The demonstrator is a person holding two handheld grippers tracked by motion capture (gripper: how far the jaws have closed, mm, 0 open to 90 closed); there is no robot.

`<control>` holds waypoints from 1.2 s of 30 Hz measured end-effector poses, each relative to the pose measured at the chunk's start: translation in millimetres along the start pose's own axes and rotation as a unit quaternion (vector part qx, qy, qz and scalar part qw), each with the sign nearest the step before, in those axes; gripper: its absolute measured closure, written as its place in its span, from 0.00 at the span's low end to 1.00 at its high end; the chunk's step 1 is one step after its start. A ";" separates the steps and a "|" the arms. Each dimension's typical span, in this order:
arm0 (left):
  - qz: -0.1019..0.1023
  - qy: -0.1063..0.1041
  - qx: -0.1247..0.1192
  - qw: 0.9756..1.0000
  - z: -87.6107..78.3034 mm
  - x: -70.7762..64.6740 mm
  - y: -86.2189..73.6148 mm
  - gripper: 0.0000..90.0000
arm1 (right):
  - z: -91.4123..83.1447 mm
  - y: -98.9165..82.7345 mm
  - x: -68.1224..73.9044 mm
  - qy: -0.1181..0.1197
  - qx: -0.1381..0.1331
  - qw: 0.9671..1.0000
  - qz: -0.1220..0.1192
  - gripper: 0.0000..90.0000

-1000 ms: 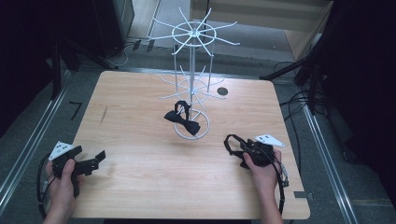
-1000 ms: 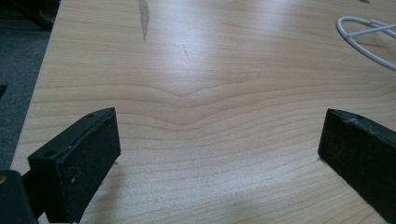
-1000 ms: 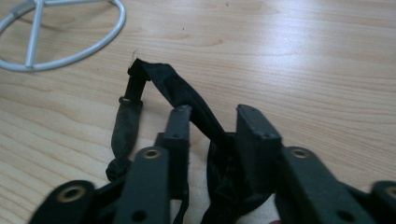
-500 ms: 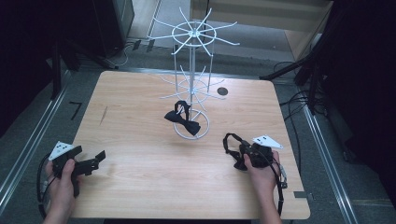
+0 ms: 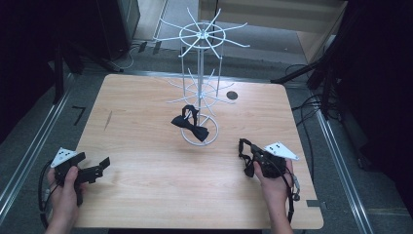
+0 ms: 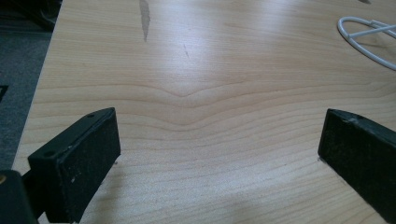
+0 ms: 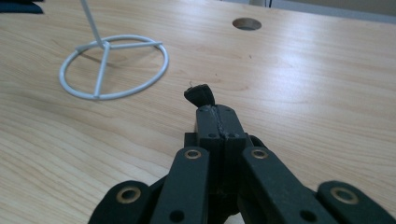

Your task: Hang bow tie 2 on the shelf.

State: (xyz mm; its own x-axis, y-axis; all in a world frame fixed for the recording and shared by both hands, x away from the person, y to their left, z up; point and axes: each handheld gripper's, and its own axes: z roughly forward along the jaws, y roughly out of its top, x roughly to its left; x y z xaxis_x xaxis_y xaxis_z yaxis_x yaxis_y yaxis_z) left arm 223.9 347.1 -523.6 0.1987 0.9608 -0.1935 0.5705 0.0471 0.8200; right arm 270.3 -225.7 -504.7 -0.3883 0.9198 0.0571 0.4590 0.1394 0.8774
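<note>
Two tools, one bow tie, and neither of them is anywhere near it yet. I'd call this the very start of the reach, nothing grabbed so far.

My right tool point(image 7: 217, 116) is clamped fully shut with nothing I can make out between the pads. A little black nub sticks out at the tip, and I can't tell if that's worn padding or something else. My left tool point(image 5: 101, 166) is spread wide and empty, sitting low over the near left corner of the bench point(image 5: 146, 195), looking at bare wood.

The black bow tie point(image 5: 189, 127) sits at the foot of the white wire display stand point(image 5: 200, 73), draped over the near left side of its base ring point(image 7: 99, 97), mid-bench. I can't tell whether it hangs off a low hook or just lies on the ring. It's well apart from both tools, ahead and to the left of the right one and ahead and to the right of the left one. The right tool points roughly toward the stand's base, with the cable hole point(image 7: 246, 23) farther back.

My guess at the next move is to spread the right tool, since shut it can't take anything. Then I'd bring it forward and left to the tie and pinch the knot or a wing without snagging the wire ring underneath. The stand looks light, so a bump would probably shove it.
</note>
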 end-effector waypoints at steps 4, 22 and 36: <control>0.000 0.000 0.000 1.000 0.0 0.0 0.0 0.00 | -6.8 6.5 8.1 0.006 -0.011 1.000 -0.010 1.00; 0.000 0.000 0.000 1.000 0.0 0.1 0.0 0.00 | -30.1 30.7 44.7 0.043 -0.057 0.997 -0.040 1.00; -0.002 -0.001 0.001 1.000 0.3 0.3 0.2 0.00 | -45.3 46.4 69.9 0.069 -0.086 0.992 -0.053 1.00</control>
State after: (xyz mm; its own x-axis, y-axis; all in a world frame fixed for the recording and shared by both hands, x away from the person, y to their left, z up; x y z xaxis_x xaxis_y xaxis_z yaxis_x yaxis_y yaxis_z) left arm 224.3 347.3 -523.7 0.1984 0.9601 -0.1974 0.5733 0.0497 0.8179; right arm 228.2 -171.6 -438.4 -0.5392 0.8421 0.0141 0.2712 0.1578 0.9495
